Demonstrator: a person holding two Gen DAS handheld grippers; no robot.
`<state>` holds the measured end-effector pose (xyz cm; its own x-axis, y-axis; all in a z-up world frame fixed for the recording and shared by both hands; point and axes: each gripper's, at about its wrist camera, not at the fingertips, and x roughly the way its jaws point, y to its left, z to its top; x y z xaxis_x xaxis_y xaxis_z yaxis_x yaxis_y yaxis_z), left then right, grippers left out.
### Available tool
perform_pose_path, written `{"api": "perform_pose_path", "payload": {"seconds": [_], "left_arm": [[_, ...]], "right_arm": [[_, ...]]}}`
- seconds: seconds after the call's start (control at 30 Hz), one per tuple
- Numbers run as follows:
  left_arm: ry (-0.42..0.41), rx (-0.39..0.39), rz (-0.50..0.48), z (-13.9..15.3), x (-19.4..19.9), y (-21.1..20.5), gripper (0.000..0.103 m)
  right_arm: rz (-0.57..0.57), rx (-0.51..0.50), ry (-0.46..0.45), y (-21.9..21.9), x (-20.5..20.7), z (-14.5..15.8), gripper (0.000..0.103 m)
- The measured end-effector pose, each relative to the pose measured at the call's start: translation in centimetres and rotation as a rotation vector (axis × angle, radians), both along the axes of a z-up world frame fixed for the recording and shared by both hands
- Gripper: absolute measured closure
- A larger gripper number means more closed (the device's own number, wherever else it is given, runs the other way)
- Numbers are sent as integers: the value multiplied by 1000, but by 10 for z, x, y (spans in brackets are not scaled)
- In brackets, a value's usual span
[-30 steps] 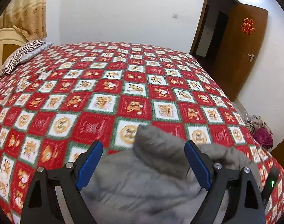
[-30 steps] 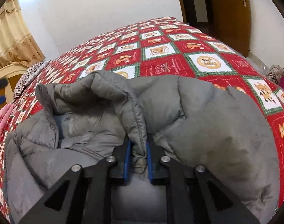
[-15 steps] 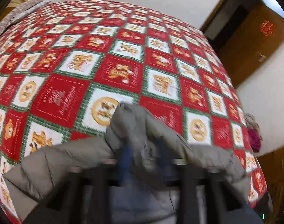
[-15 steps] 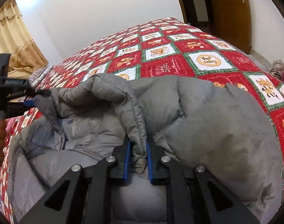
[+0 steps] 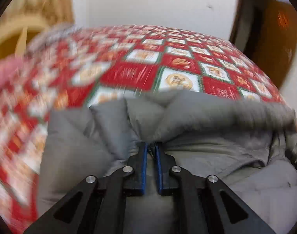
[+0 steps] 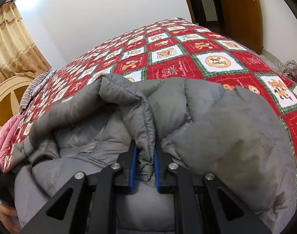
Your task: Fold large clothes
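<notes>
Both tongs (image 5: 151, 148) (image 6: 144, 152) tips buried in grey jacket (image 6: 216, 128) folds, left view blurred

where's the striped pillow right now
In the right wrist view the striped pillow lies at the far left edge of the red patchwork bedspread, beside the cream headboard and above the pink cloth.

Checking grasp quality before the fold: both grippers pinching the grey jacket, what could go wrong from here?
1. Left gripper seems to pinch only a thin bit of the grey jacket; it may slip when lifted.
2. Right gripper clamps a stitched edge; slick padded fabric could slide out.
3. The bulky jacket may drag and wrinkle the quilt.
</notes>
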<state>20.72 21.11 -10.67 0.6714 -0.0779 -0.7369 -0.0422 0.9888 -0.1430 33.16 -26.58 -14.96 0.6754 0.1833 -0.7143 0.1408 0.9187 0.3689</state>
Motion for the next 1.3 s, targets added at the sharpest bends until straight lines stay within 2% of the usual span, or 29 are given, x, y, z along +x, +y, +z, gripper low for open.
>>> {"api": "perform_pose_path", "payload": {"seconds": [0.07, 0.17, 0.23, 0.27, 0.33, 0.37, 0.43, 0.57, 0.63, 0.7, 0.77, 0.8, 0.83, 0.9, 1.07, 1.1, 1.2, 1.3], "left_arm": [[-7, -57, 47, 0, 2, 8, 93], [-7, -14, 52, -1, 6, 1, 93], [-11, -6, 52, -1, 5, 0, 93], [-11, -18, 52, -2, 6, 1, 93], [-13, -39, 51, -3, 6, 4, 93], [-14, -43, 51, -4, 6, 4, 93], [-15, -39, 52, -4, 3, 4, 93], [-17, -35, 53, -4, 3, 4, 93], [-17, -36, 53, -4, 3, 3, 93], [-17, -36, 53, -4, 3, 2, 93], [-17, -44, 54, -5, 3, 3, 93], [-17, -50, 53, -5, 4, 3, 93], [-18, -57, 53, -5, 3, 3, 93], [-21, -69, 48, -5, 3, 3, 93], [-10, -138, 29, 3, -4, 14, 93], [-5, -141, 20, 8, -10, 16, 93], [-46, -60, 9, 34, -36, 17, 91], [-116, -30, -76, 71, -40, -1, 90]], "right_arm": [[-1, -6, 2, 1, 1, 0, 88], [5, -11, 4, 2, 1, 1, 85], [18, -5, 22, 1, -3, 5, 78], [9, -4, 29, -2, -11, 12, 76], [-60, -26, -31, -9, -34, 35, 57], [-106, -47, -89, -13, -45, 51, 55], [-111, -75, -168, -13, -44, 86, 55], [-96, -91, -171, -1, 14, 122, 55], [-103, -80, -127, 8, 54, 115, 55], [-77, -53, -36, 19, 77, 89, 55], [-17, -32, 93, 33, 82, 52, 58], [12, -59, 159, 41, 79, 29, 58], [31, -89, 184, 45, 75, 16, 58], [57, -184, 81, 55, 50, 5, 58], [52, -358, 81, 76, 50, 3, 56], [50, -351, 74, 73, 49, 3, 56], [45, -289, 51, 63, 45, 3, 56], [44, -287, 46, 66, 47, 4, 56]]}}
